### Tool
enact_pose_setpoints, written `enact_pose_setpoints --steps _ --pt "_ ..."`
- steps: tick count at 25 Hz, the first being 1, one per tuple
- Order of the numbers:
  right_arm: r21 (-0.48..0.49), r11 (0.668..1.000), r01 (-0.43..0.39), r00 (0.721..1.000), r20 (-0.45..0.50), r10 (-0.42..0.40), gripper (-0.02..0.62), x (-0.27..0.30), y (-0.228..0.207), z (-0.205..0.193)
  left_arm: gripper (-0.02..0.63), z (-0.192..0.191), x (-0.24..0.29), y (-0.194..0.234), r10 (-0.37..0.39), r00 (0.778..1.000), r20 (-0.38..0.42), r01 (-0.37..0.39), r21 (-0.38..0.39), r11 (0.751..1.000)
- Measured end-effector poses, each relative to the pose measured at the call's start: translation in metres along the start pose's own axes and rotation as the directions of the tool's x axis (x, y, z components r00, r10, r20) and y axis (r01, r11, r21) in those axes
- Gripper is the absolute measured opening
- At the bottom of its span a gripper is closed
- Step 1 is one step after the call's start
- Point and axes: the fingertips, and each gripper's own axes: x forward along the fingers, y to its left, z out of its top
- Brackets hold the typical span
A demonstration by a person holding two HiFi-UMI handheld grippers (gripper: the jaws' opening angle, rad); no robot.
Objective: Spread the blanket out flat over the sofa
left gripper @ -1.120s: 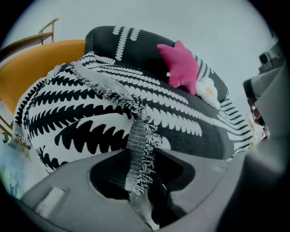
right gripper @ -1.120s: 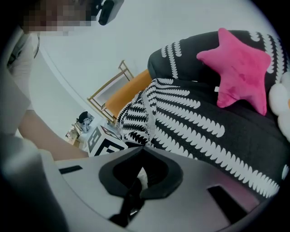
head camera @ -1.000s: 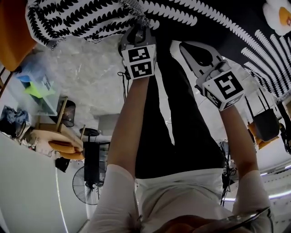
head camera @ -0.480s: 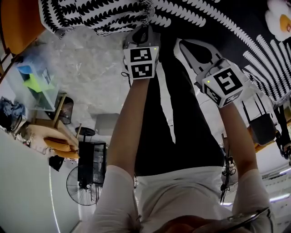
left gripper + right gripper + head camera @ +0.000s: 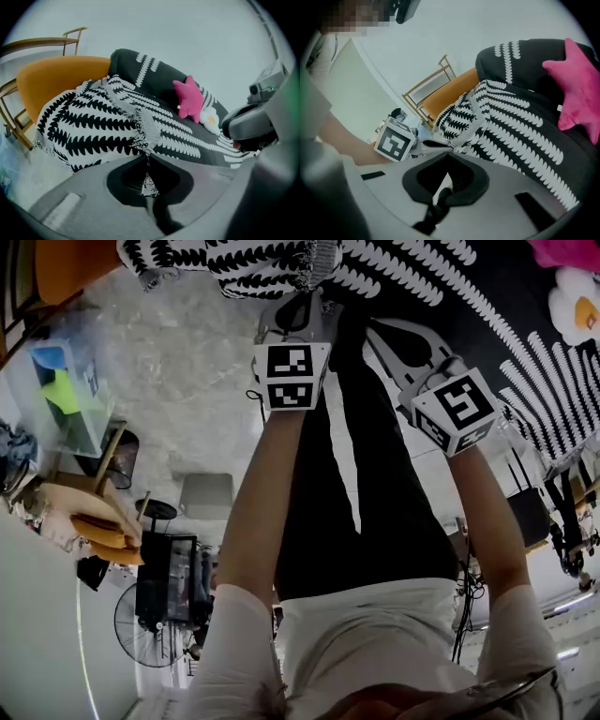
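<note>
Blanket: a fringed woven blanket (image 5: pixel 93 122), white with black fern-leaf rows, lies bunched just beyond the tips of the left claw (image 5: pixel 147 159) and spreads away to that claw's left.
Blanket edge: the fringed edge hangs from the heap straight down to the left claw's tips, and a small patterned scrap of it shows inside the claw.
Left claw: fully closed, its jaws pressed together on that scrap of blanket edge.
Right claw: the right claw (image 5: pixel 446 154) has its jaws brought together at the tips; a dark strip sits in the hollow behind them, and what it is cannot be told.
Blanket from the right claw: the heap lies ahead of the tips, near but apart, with the left claw's black-and-white marker cube (image 5: pixel 395 139) off to the left.
Sofa: the sofa, draped in black cloth with white fern rows (image 5: pixel 136 63), stretches beyond the left claw and to its right; the blanket heap rests on its near end.
Cushion: a pink star-shaped cushion (image 5: pixel 188 97) lies on the sofa, well beyond the left claw and to its right, with a white-and-yellow egg toy (image 5: pixel 209 119) just beside it.
Chair: an orange padded chair with a wooden frame (image 5: pixel 56 77) stands behind the heap, to the left claw's far left.
</note>
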Motion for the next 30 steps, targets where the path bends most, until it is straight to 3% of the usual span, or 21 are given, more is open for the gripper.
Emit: enact_pose_setpoints --steps 15,30 --pt "-0.206 0.972 -0.112 0.993 -0.064 0.101 0.002 0.044 0.054 0.063 0.023 0.012 -0.072 0.111 0.144 0.988 0.049 -0.136 -0.145 0.98" --pt "-0.211 0.965 -0.156 0.988 -0.047 0.15 0.002 0.084 0.09 0.077 0.023 0.004 -0.124 0.222 0.26 0.964 0.062 -0.245 -0.177 0.953"
